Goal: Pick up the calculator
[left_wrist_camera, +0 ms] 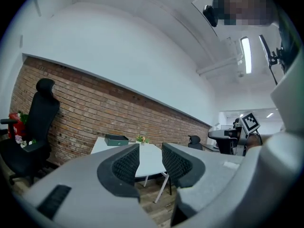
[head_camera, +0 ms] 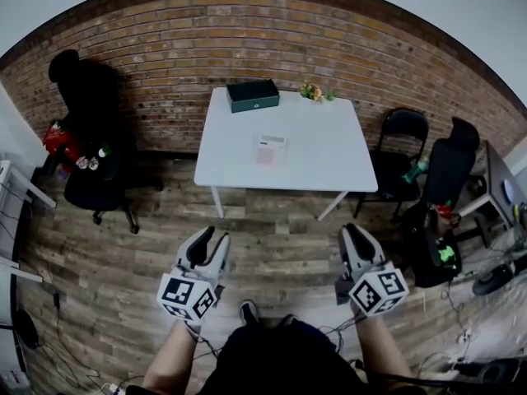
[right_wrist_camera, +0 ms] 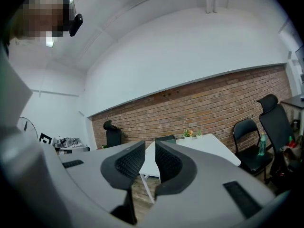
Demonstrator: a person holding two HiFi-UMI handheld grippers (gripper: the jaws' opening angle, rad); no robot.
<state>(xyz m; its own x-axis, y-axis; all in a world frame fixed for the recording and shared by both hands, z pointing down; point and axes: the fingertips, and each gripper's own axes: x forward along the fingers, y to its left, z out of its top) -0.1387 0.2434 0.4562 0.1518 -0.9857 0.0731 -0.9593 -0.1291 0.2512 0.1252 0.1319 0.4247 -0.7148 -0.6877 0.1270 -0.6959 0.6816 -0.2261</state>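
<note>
The table [head_camera: 329, 167] stands ahead of you, in front of the brick wall [head_camera: 165, 64]. The calculator [head_camera: 270, 151] lies near the table's centre. A box [head_camera: 253, 95] sits at the far edge, with a small plant [head_camera: 314, 92] to its right. An office chair [head_camera: 95, 138] stands left of the table, and two chairs [head_camera: 401, 151] stand to its right. Your left gripper [head_camera: 212, 239] and right gripper [head_camera: 352, 235] are short of the near edge.

Left gripper [head_camera: 212, 239] and right gripper [head_camera: 356, 235] — pale grey plastic shells, black ribbed pads [left_wrist_camera: 126, 165], each with a black-and-white marker cube [head_camera: 186, 296]. Person's in a dark top [head_camera: 272, 356].
</note>
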